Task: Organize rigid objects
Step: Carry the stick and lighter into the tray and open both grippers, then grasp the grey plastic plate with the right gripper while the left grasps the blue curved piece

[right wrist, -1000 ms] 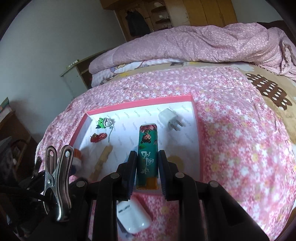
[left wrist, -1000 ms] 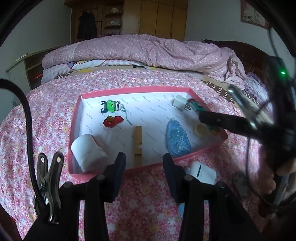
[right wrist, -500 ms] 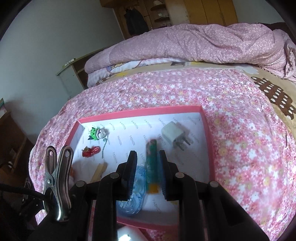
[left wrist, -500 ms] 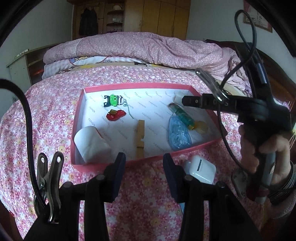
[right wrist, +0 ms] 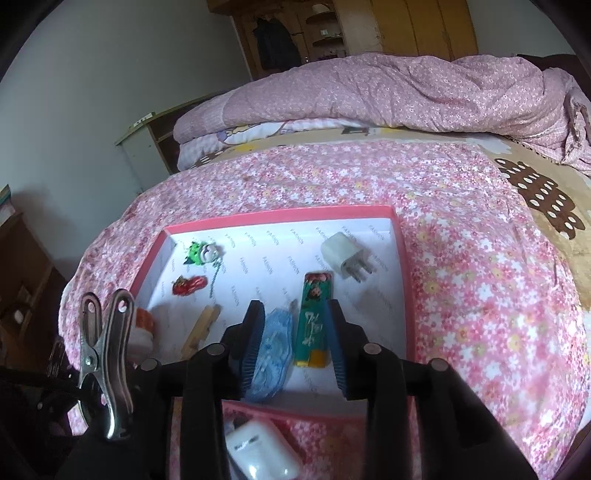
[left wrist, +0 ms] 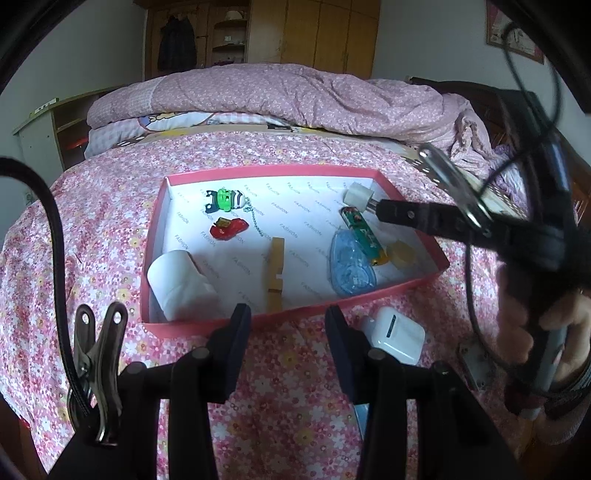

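Note:
A pink-rimmed box (left wrist: 413,283) (right wrist: 400,258) lies on the flowered bedspread. In it lies a green lighter (left wrist: 362,232) (right wrist: 314,321) beside a blue tape dispenser (left wrist: 349,264) (right wrist: 271,354), a white charger plug (left wrist: 357,194) (right wrist: 341,253), a wooden clothespin (left wrist: 275,271), a white bottle (left wrist: 181,284), a red charm (left wrist: 227,228) and a green keychain figure (left wrist: 225,199). My right gripper (right wrist: 295,345) is open above the lighter, which lies free. My left gripper (left wrist: 288,336) is open and empty before the box's near rim. A white earbud case (left wrist: 393,334) (right wrist: 258,454) lies outside the box.
A rolled pink quilt (left wrist: 295,96) lies across the far end of the bed. A wardrobe (left wrist: 314,33) stands behind it and a low cabinet (left wrist: 40,136) at the left. A small yellow cap (left wrist: 400,254) sits in the box's right corner.
My right gripper carried the green lighter over the box, opened and let it go; the lighter now lies in the box next to the blue dispenser. The left gripper stayed open.

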The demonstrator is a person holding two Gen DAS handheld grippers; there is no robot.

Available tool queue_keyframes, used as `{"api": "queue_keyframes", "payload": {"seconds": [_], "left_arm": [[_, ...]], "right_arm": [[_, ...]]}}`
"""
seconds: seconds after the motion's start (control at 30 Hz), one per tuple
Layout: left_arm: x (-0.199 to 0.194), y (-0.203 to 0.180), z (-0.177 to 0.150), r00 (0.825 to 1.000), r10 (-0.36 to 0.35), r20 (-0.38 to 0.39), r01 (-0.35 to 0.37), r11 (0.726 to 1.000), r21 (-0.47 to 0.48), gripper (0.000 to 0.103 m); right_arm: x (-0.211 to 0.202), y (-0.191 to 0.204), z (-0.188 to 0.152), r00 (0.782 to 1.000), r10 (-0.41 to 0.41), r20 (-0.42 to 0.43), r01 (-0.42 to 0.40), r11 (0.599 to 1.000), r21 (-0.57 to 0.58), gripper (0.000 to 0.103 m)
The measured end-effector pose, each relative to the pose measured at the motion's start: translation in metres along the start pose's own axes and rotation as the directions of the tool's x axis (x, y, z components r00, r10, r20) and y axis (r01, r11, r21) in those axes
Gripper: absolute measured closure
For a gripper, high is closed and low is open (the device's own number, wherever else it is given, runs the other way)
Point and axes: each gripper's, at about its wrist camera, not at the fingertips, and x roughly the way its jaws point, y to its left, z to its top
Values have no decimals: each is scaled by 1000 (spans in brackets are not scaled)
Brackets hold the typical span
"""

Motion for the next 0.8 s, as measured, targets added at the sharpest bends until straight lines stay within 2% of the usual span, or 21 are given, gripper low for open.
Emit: {"api": "queue_keyframes", "payload": {"seconds": [0.23, 0.43, 0.6, 0.8], "left_arm": [[-7, -4, -4, 1000, 7, -4, -7, 1000, 8, 59], [-16, -7, -13, 1000, -14, -18, 15, 1000, 8, 59], [-17, -12, -23, 999, -10, -41, 11, 1000, 23, 59], [-21, -13, -33, 997, -40, -65, 41, 999, 9, 59]], "right_arm": [[-25, 4, -22, 1000, 22, 3, -22, 1000, -13, 67], [-50, 4, -49, 1000, 13, -5, -13, 999, -33, 67], [-66, -2, -79, 999, -34, -26, 33, 999, -39, 67], [-83, -13, -108, 993, -105, -58, 103, 994, -36, 67]]}}
